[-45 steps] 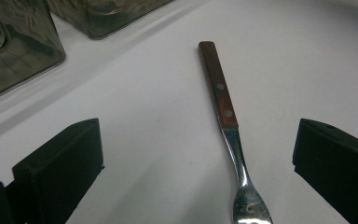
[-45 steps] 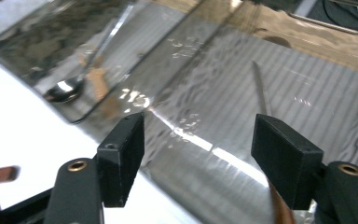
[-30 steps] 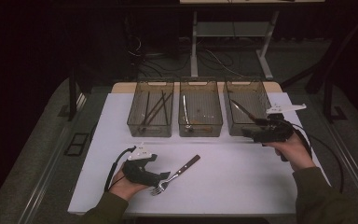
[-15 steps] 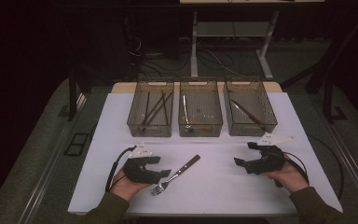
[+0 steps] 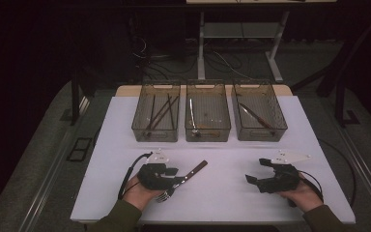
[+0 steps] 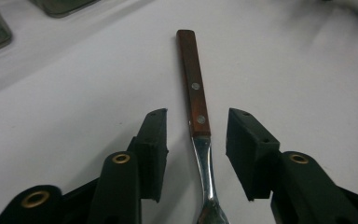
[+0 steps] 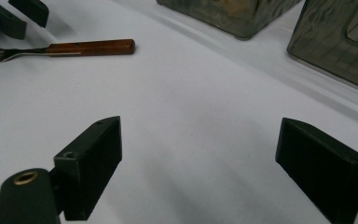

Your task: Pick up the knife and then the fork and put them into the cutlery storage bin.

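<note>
A fork with a brown wooden handle (image 5: 189, 174) (image 6: 193, 88) (image 7: 91, 47) lies flat on the white table (image 5: 222, 159). My left gripper (image 5: 173, 177) (image 6: 196, 142) sits low over it, and the fork's steel neck runs between the two jaws. Those jaws have just been closing, but a gap remains on each side of the fork and the pads (image 6: 154, 144) do not touch it. At the right front of the table my right gripper (image 5: 257, 170) (image 7: 200, 163) rests with its jaws wide apart over bare table.
Three clear bins stand in a row at the back: the left bin (image 5: 156, 117) holds dark sticks, the middle bin (image 5: 207, 117) a knife-like utensil, the right bin (image 5: 259, 117) a brown-handled utensil. Cables trail from both grippers. The table's front edge is just below the hands.
The right gripper came down from beside the right bin to the table's right front. The left gripper's jaws narrowed around the fork while that hand stayed in place.
</note>
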Demonstrator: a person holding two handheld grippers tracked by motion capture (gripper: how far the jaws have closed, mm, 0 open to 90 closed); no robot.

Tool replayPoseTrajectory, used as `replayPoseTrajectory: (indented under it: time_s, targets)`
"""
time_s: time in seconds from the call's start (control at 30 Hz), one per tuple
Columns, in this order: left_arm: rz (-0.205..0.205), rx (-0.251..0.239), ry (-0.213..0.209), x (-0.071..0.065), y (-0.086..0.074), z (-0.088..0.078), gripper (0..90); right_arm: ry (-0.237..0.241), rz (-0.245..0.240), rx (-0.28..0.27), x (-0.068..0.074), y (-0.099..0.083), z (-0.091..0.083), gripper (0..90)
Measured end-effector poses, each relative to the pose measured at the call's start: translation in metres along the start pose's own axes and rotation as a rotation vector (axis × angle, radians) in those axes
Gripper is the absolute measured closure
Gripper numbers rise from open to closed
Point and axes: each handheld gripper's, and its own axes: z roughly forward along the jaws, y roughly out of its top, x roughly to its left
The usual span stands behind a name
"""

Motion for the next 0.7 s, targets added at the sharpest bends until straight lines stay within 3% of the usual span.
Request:
replayPoseTrajectory:
  time_s: [0.2,0.47,0.67,0.7]
  targets:
    - [-0.011,0.022,0.003,-0.003,0.006,0.012,63.1,0.01,-0.016,0.022,0.001,-0.001,0.003,14.4]
    - [0.039,0.077,0.025,-0.008,0.008,0.023,66.9,0.017,-0.029,0.026,0.004,-0.001,0.004,14.4]
    - [0.052,0.092,0.054,-0.01,0.008,0.026,69.4,0.013,-0.028,0.023,0.003,-0.002,0.003,14.4]
    - [0.077,0.097,0.056,-0.009,0.008,0.026,69.8,0.013,-0.029,0.023,0.003,-0.002,0.003,14.4]
